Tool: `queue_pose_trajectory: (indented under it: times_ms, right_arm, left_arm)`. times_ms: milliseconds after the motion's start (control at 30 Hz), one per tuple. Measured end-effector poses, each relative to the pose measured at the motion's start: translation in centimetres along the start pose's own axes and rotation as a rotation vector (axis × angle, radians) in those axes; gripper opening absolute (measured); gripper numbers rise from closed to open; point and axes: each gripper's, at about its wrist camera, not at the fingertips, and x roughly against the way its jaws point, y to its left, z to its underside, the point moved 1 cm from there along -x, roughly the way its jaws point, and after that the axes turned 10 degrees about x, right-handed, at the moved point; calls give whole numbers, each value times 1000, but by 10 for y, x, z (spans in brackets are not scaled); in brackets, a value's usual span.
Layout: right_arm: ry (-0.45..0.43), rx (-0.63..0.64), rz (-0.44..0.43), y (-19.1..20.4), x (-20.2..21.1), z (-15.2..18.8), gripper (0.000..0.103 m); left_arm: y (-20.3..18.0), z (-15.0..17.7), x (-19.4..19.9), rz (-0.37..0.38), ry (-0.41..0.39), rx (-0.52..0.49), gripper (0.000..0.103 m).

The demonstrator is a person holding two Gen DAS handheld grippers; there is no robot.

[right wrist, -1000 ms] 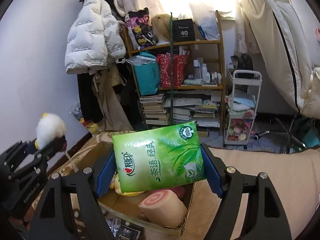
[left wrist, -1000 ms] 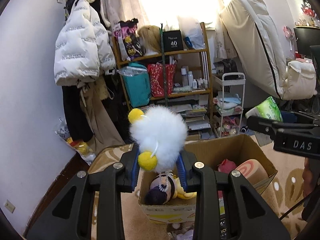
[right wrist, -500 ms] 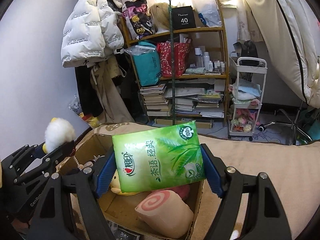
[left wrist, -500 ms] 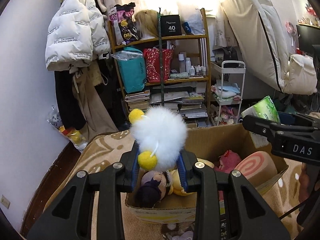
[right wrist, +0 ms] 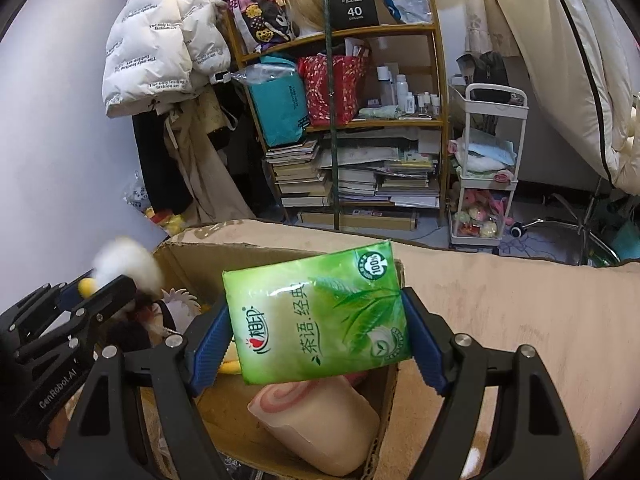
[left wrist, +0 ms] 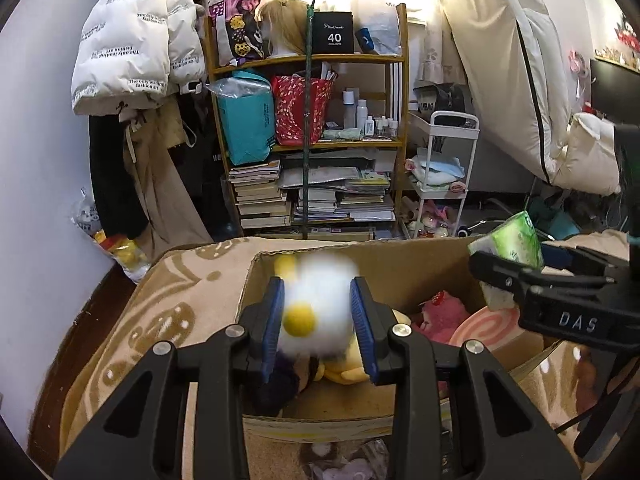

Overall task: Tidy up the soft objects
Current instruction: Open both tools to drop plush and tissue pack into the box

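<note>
The left claw [left wrist: 318, 322] has blue ribbed pads on black plastic arms, and between them sits a round puff [left wrist: 320, 304] of white fluff with two small yellow balls, blurred in the left view. The jaws have just been opening a little, and fluff fills the gap from pad to pad; whether they still press on it I cannot tell. Below and just ahead of this claw stands an open brown cardboard box [left wrist: 424, 264], holding a dark-haired doll [left wrist: 280, 380], a yellow plush [left wrist: 344, 372], a pink plush [left wrist: 444, 312] and a smooth cream roll cushion [right wrist: 316, 428] with a pink spiral end.

The right claw [right wrist: 320, 340] is clenched on a glossy green tissue pack [right wrist: 320, 312], flat and rectangular, printed with leaves and tilted slightly. The pack hangs over the box's right part, directly above the roll cushion. The box rests on a beige patterned blanket [left wrist: 168, 316].
</note>
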Motion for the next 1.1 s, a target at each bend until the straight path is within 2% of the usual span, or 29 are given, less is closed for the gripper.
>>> queue_pose_trajectory:
  times_ms: [67, 233, 367, 500, 567, 633, 867, 967, 1100]
  right_arm:
    - [3, 1, 1, 1, 1, 1, 83]
    - [13, 11, -17, 3, 2, 2, 84]
    - [-8, -12, -2, 1, 12, 3, 99]
    - [11, -31, -7, -1, 20, 6, 99]
    - [14, -29, 5, 0, 26, 8, 100]
    - [13, -37, 18, 0, 33, 9, 103]
    - [1, -69, 22, 0, 59, 12, 103]
    - [0, -51, 35, 3, 72, 14, 103]
    - [0, -55, 28, 7, 89, 20, 103]
  left_arm:
    - [1, 0, 1, -16, -7, 6, 56]
    - [3, -2, 11, -65, -43, -3, 59]
    - [2, -7, 24, -111, -88, -26, 70]
    - [7, -10, 32, -114, -83, -5, 74]
    - [8, -10, 37, -128, -82, -4, 80]
    - [9, -10, 43, -140, -82, -7, 82]
    - [11, -5, 68, -155, -78, -12, 96]
    - [11, 1, 80, -170, -81, -51, 99]
    - [15, 7, 94, -169, -57, -42, 99]
